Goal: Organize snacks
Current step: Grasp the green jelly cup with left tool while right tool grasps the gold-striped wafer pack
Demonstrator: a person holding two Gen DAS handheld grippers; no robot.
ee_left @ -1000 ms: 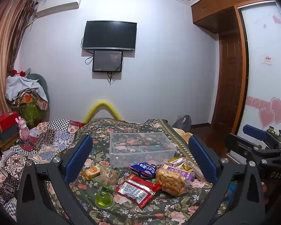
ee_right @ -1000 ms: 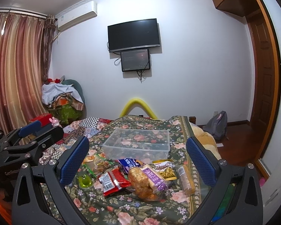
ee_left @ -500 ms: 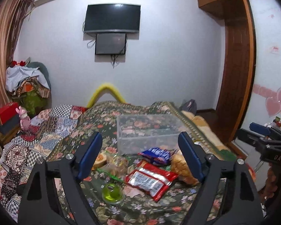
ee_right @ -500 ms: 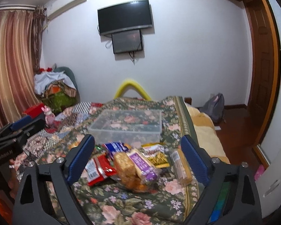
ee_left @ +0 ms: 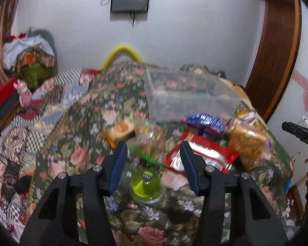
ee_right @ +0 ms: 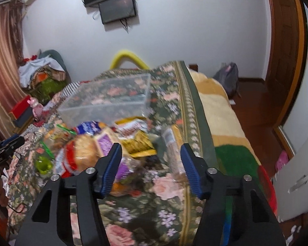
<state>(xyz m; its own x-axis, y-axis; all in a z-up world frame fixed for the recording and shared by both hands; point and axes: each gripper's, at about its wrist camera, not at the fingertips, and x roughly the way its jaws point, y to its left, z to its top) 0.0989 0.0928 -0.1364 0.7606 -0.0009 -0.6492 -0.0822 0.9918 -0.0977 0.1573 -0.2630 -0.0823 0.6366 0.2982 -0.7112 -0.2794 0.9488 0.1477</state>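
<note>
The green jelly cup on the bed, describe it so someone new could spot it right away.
Start at the clear plastic bin on the floral bedspread, then come toward the camera past the red packet. The green jelly cup sits alone in front: the only small, round, translucent lime-green thing there.

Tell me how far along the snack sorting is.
Nothing done: the clear bin looks empty. Both claws, left and right, have been narrowing with nothing between them. Left to move: green jelly cup, red packet, biscuit bag and the rest.
</note>
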